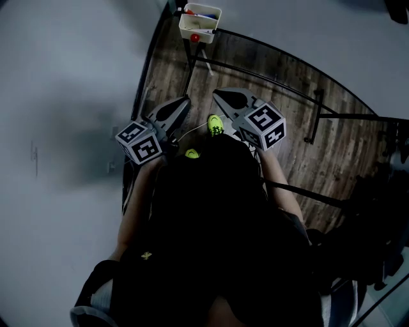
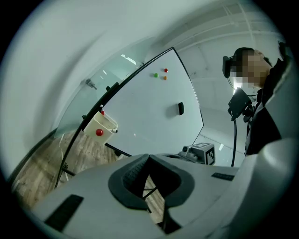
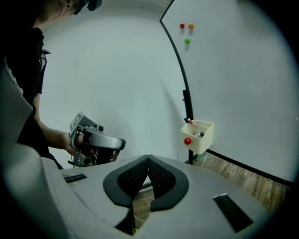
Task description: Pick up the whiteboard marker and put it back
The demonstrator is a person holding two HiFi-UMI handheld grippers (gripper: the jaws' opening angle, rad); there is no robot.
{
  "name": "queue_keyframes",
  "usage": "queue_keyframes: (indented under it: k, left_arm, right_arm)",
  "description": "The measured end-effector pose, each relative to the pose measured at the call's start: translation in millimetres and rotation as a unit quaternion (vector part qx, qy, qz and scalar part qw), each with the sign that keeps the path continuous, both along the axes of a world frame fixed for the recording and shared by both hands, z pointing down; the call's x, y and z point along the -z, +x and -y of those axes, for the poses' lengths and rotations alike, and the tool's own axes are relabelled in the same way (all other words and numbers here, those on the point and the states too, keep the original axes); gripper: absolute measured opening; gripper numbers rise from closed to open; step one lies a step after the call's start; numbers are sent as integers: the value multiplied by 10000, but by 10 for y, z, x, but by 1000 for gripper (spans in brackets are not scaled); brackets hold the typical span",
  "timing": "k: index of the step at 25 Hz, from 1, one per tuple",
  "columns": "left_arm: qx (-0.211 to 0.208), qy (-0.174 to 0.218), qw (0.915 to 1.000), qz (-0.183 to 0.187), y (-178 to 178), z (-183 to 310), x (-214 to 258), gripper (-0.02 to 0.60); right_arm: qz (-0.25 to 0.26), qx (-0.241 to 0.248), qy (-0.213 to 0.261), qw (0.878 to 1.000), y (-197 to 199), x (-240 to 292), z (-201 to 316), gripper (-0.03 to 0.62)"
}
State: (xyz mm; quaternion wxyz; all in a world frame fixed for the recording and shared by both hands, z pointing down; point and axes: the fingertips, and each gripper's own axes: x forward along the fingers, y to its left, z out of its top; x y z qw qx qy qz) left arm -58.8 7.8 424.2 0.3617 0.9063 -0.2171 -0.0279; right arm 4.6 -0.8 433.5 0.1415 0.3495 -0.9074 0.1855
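Well, the left claw (image 1: 184, 101) and the right claw (image 1: 218, 96) were both pressed shut and empty, facing the box (image 1: 200, 24) at the edge of the board (image 2: 154, 107).

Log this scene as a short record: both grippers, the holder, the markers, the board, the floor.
left gripper: shut, empty
right gripper: shut, empty
holder: cream box on the whiteboard's frame, with a red dot on its front
markers: in the holder
whiteboard: carries red, orange and green magnets
floor: wood
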Motion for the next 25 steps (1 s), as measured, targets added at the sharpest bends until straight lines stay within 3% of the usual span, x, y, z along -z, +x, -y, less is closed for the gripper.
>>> queue_keyframes:
  k: [13,25]
  left_arm:
    - [535,-34,9985,76,521,563,23,3]
    - [917,66,9956,174,654,819,84,3]
  right_arm:
    - [19,631,37,9980,422,-51,634,0]
    - [114,932,231,9953,538,-35,981,0]
